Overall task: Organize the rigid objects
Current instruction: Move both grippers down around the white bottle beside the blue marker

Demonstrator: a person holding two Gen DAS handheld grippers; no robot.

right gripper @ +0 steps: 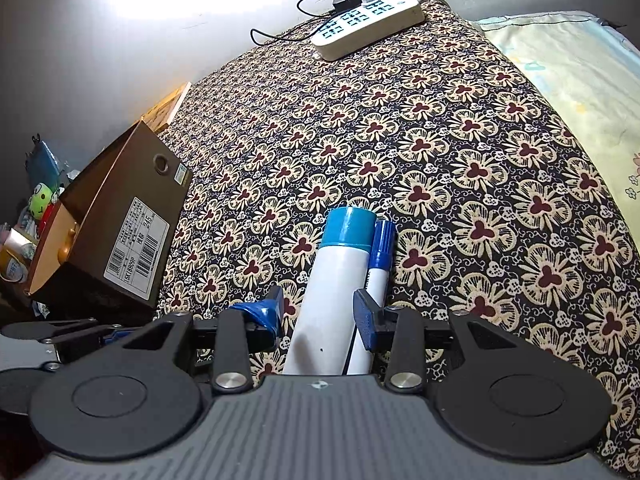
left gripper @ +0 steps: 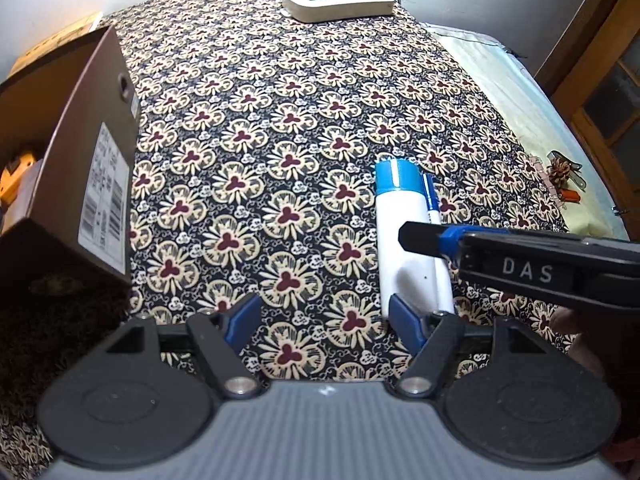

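White bottle with blue cap, flat on the flowered bedspread, right of the brown box. Blue marker touching its right side. Right tongs spread apart, straddling the bottle, not clamped. Left tongs spread apart, empty, just left of the bottle's base.

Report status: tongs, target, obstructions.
Right tongs open, straddling white bottle. Left tongs open, empty. Marker lying against bottle's right side, by the right finger. Box off to the left.
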